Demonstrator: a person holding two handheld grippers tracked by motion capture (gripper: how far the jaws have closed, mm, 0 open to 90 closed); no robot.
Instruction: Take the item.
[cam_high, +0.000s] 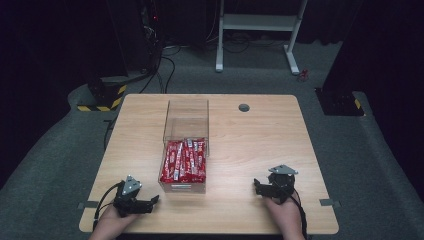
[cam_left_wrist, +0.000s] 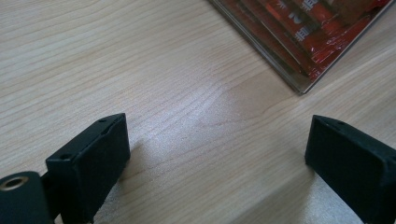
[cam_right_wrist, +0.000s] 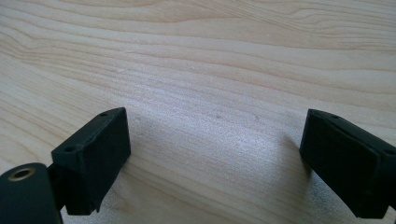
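Light wooden table (cam_high: 260, 145) with rounded corners and a round grey grommet (cam_high: 244, 107) near its far edge, grey carpet floor (cam_high: 55, 165), white desk frame (cam_high: 257, 22) beyond, black-and-yellow striped base (cam_high: 102, 97) off the far left corner, dark curtained surroundings, cables (cam_high: 167, 70) on the floor.

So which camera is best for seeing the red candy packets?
The high view: it shows the whole pile of red packets inside the clear box. The left gripper view catches just a corner of them, close up. The right gripper view looks at bare table.

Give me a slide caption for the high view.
Two open grippers, left and right, rest on a wooden table beside a clear box of red packets.
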